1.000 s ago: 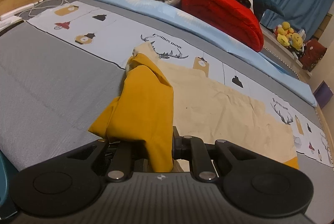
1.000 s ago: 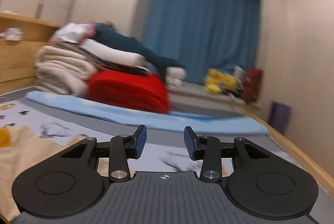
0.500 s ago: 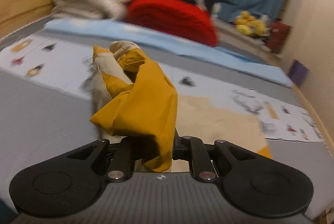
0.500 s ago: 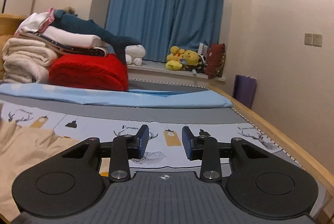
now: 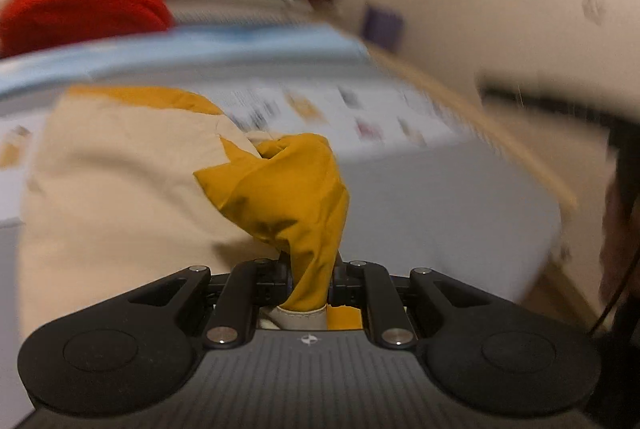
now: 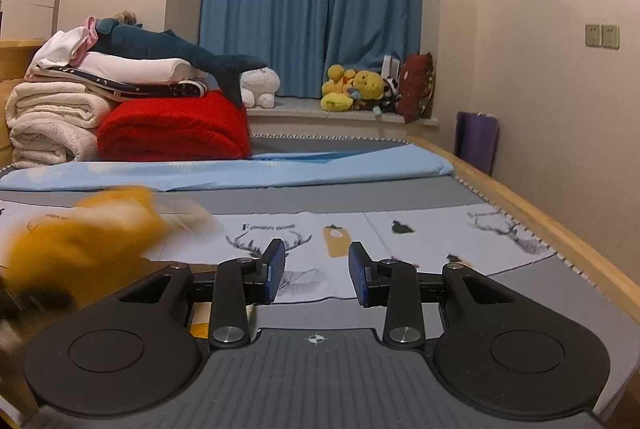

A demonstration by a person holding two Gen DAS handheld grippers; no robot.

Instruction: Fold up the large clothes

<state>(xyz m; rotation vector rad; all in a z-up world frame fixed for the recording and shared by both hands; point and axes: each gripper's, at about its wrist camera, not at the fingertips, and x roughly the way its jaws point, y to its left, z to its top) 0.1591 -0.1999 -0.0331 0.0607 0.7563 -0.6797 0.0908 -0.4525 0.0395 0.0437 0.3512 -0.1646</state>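
Now, change: left gripper, pinching the mustard garment, had swept it across the bed toward the far side edge.
Right gripper: spread, empty.
Meaning: fold under way.

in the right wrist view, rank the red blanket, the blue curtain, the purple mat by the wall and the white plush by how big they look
1. blue curtain, easily the largest
2. red blanket
3. purple mat
4. white plush

The mat and plush look close in size, and they sit at different distances from the camera, so that order is unsure.
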